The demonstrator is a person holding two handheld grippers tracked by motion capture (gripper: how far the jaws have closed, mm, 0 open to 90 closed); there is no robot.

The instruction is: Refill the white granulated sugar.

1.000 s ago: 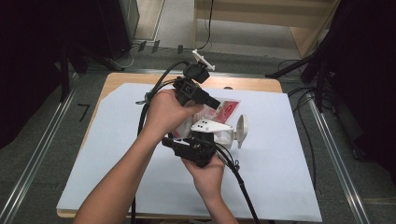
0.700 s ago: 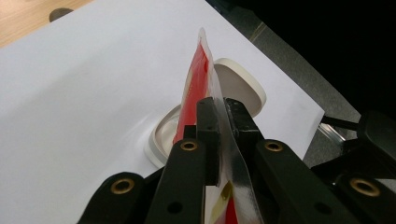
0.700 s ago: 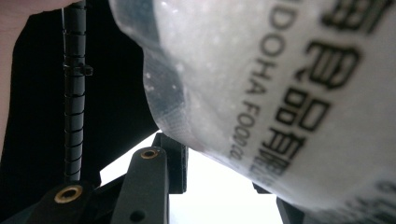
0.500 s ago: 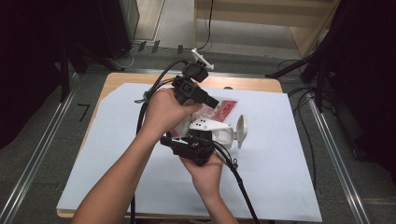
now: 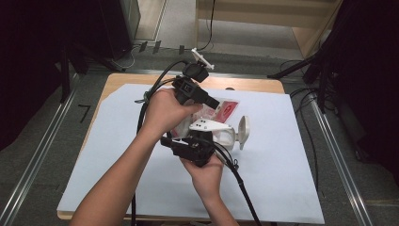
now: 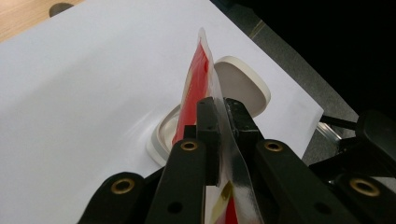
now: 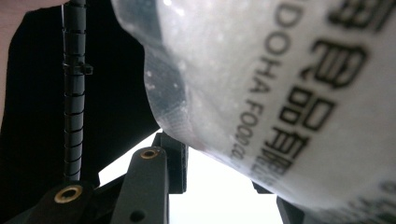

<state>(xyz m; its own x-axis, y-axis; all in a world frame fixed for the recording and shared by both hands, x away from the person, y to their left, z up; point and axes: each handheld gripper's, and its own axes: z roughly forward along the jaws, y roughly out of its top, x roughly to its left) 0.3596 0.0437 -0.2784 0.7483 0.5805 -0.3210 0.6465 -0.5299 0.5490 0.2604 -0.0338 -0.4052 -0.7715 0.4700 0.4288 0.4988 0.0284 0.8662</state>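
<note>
1. The white sheet-covered wooden table (image 5: 117, 155) carries everything.
2. The white plastic container with its hinged lid open (image 5: 221, 134) is clamped by the right gripper (image 5: 197, 146); a loose clamp could let it tip.
3. The red-and-clear plastic food packet (image 6: 198, 88) stands above its mouth, pinched by the left gripper (image 6: 219, 116). If the film slips, it would likely fall beside the container.

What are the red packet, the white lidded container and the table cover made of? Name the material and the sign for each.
Red packet: thin glossy plastic film, judging by its clear, shiny sealed edge.
White container: likely matte moulded plastic, smooth with rounded rims.
Table cover: looks like matte white paper or thin sheet; cannot tell which.
</note>
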